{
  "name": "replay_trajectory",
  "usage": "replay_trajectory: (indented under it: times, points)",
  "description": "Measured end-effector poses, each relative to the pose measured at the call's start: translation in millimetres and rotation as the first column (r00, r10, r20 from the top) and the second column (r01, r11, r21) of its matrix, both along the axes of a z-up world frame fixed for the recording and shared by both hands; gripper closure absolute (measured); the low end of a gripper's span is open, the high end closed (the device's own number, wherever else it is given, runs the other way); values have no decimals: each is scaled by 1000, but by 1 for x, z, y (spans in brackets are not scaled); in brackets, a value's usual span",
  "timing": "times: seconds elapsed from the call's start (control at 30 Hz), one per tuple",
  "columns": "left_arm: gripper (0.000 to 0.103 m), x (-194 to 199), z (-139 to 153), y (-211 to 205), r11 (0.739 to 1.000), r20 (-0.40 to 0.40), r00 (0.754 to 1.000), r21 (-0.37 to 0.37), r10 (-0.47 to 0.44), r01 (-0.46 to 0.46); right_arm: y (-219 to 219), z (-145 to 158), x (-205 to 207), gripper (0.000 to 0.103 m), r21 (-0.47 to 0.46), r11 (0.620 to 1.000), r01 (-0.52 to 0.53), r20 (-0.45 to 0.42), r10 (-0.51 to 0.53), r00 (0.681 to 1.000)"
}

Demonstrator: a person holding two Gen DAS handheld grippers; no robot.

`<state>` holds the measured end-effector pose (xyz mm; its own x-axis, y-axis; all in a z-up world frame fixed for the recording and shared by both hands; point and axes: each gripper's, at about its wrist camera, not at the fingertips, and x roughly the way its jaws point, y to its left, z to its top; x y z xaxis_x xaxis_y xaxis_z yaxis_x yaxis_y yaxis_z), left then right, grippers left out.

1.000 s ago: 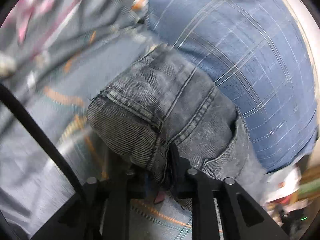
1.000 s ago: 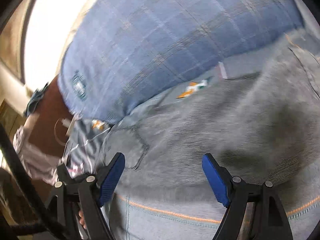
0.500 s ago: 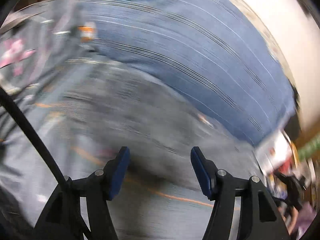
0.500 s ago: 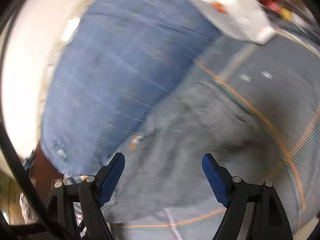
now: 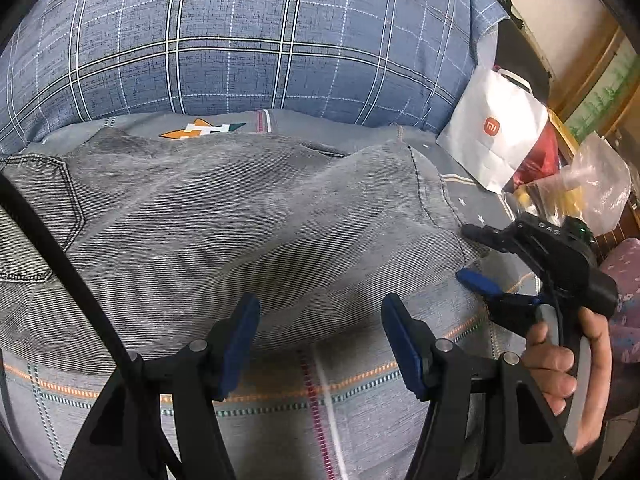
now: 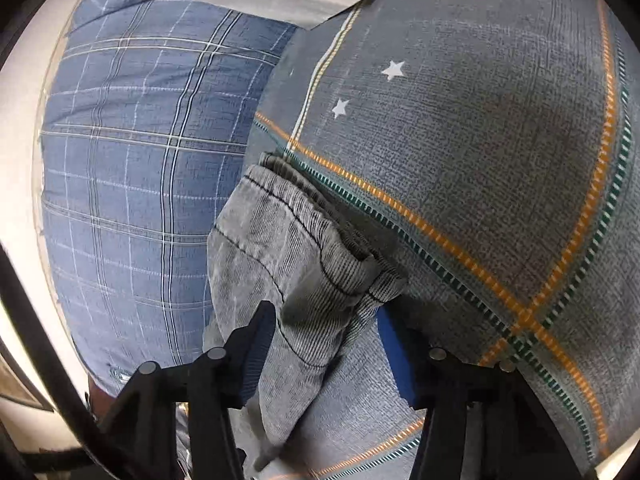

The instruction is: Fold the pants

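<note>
Open right tongs [image 6: 326, 340] astride pants [image 6: 280, 276] hem

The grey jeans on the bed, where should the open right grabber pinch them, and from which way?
Probably the hemmed cuff end of the grey jeans, coming in from the bare bedsheet side. There the layers stack into a thick stitched edge lying between the right gripper fingers, which are open. The left gripper hovers open over the flat middle, where there is no edge to pinch.
</note>
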<state>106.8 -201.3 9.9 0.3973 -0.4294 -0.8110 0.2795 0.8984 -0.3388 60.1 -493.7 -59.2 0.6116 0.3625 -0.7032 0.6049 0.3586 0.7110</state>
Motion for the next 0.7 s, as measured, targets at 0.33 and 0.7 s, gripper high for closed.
replay_trajectory:
  times: [0.33, 0.7]
  points:
    - [39, 23, -3, -4, 999, -39, 999, -32, 8, -9, 1, 31, -13, 90, -63, 998, 32, 131, -24, 991]
    - [39, 36, -26, -27, 999, -98, 995, -25, -33, 31, -10, -6, -29, 23, -9, 995, 95, -24, -96, 995]
